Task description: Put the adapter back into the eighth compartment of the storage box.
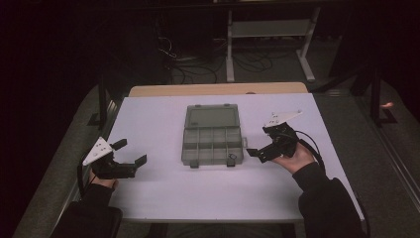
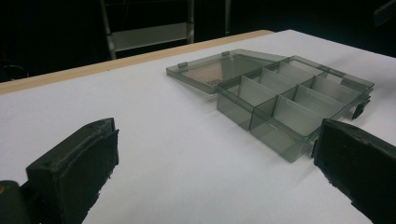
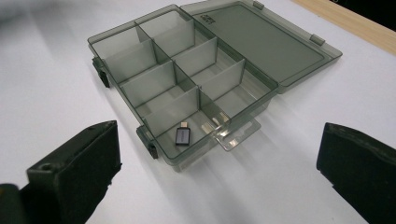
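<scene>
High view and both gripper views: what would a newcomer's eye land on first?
The smoky clear compartment box lying mid-table with its lid folded flat open toward the far edge, on a white table in a dark room. Next, the small dark USB adapter alone in one corner compartment, nearest the right gripper. Then the left gripper and right gripper flanking the box, jaws open, holding nothing.

Left claw (image 1: 132, 151) and right claw (image 1: 256, 143) gape wide — apparently empty (both low).
</scene>
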Motion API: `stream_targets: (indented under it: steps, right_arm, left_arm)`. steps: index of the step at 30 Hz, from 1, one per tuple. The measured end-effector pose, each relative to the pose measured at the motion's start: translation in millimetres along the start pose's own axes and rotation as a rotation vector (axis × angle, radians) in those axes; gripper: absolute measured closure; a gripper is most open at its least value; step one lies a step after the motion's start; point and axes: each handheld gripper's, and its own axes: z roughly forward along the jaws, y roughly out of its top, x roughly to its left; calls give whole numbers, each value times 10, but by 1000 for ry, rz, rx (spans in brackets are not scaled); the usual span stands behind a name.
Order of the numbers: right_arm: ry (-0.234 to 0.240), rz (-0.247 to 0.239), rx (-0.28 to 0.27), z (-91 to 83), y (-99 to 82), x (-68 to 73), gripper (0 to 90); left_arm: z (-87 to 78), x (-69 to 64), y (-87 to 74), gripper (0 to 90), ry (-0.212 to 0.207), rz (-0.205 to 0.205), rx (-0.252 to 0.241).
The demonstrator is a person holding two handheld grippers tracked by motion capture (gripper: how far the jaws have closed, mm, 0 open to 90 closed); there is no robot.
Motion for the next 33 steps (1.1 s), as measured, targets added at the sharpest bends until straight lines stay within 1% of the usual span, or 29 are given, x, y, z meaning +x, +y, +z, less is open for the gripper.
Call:
stream_targets:
  steps: [5, 18, 29, 31, 33]
  right_arm:
    - [-8, -1, -6, -41, -67, -1, 0]
    - [-20, 48, -24, -158, -284, -55, 0]
    - [-28, 75, -44, -228, -431, -76, 0]
    - [-32, 74, -46, -234, -442, -76, 0]
    - [-40, 82, -54, -272, -502, -68, 0]
  left_arm:
    - [-1, 1, 0, 0, 0, 1, 1]
    - [0, -2, 2, 0, -1, 1, 1]
    - [0, -1, 2, 0, -1, 2, 0]
    - [-1, -1, 3, 0, -2, 2, 2]
    - [-2, 0, 3, 0, -1, 1, 1]
